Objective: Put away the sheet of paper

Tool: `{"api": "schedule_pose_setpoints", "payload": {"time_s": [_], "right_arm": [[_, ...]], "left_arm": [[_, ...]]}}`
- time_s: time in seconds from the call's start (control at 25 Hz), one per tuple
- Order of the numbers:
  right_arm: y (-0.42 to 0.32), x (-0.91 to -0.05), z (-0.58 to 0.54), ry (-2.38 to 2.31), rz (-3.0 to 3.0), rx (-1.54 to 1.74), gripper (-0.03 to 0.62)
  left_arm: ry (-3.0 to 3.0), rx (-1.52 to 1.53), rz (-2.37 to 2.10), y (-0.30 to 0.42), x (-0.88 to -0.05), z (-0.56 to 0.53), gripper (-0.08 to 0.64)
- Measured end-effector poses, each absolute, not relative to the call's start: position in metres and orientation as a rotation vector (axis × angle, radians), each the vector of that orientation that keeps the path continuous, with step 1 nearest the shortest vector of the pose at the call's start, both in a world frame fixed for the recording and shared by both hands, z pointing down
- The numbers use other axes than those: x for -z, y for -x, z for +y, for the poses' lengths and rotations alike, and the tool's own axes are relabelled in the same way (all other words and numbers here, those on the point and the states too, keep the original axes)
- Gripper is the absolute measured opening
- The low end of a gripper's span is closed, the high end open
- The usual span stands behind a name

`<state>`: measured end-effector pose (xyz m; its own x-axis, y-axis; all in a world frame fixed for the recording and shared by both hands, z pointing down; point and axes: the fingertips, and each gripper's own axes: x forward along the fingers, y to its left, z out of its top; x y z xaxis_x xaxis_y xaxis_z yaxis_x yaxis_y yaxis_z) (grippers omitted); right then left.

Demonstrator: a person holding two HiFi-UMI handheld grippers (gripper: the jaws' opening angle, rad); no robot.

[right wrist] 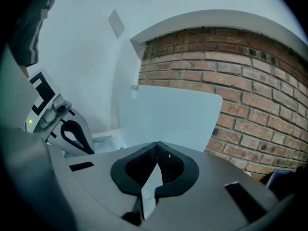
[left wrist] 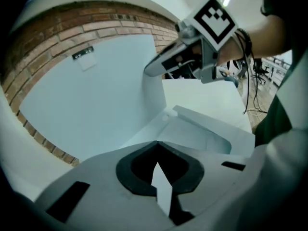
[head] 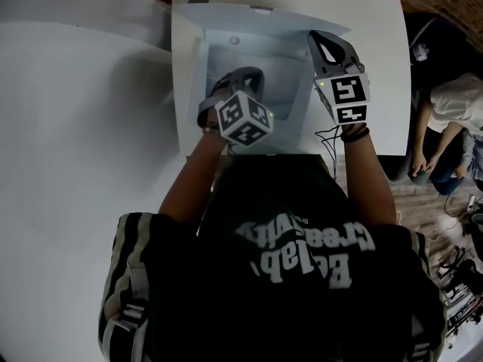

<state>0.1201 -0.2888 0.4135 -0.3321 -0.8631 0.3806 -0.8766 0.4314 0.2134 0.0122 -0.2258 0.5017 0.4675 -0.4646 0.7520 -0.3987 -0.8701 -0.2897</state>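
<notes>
A pale blue folder (head: 189, 66) lies open on a small white table (head: 377, 66). A paler sheet (head: 283, 81) seems to lie in its pocket. My left gripper (head: 256, 72) hovers over that pocket, jaws together. In the left gripper view (left wrist: 156, 143) a thin white sliver shows behind the closed tips; I cannot tell whether it is paper. The folder's cover (left wrist: 96, 100) stands raised. My right gripper (head: 315, 35) is at the cover's right edge (left wrist: 148, 72), jaws together (right wrist: 156, 144), with a similar pale sliver behind them. The cover (right wrist: 168, 114) faces it.
A brick wall (right wrist: 250, 81) runs behind the table. A large white surface (head: 75, 127) fills the left. At the right a person (head: 453, 104) stands over a wooden floor with cables (head: 460, 270). A cable (head: 328, 138) hangs off the table's near edge.
</notes>
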Motion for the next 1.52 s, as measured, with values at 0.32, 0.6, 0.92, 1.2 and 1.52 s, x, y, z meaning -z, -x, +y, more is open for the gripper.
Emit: {"api": "schedule_pose_setpoints", "payload": {"time_s": [0.32,0.6,0.92,1.2,1.52], "right_arm": [[-0.097,-0.385,-0.244,-1.565,-2.227,-0.035,-0.006],[-0.083,-0.384,-0.195,-1.608,-2.215,-0.095,-0.005],[-0.077,-0.385,-0.161,-1.626,-2.285,-0.111,-0.006],[-0.095,-0.368,-0.136,-1.605,-2.353,-0.053,-0.006],[-0.09,-0.315,-0.089,-1.568,-2.463,-0.05,-0.006]], "left_arm": [[2.729,1.158,0.825,0.029,-0.447,-0.198,0.0],[2.769,0.955,0.873,0.036,-0.407,-0.187,0.0],[2.793,0.732,0.96,0.028,-0.378,-0.175,0.0],[2.782,0.556,1.07,0.0,-0.349,-0.149,0.0],[2.732,0.381,1.217,0.004,-0.274,-0.104,0.0]]}}
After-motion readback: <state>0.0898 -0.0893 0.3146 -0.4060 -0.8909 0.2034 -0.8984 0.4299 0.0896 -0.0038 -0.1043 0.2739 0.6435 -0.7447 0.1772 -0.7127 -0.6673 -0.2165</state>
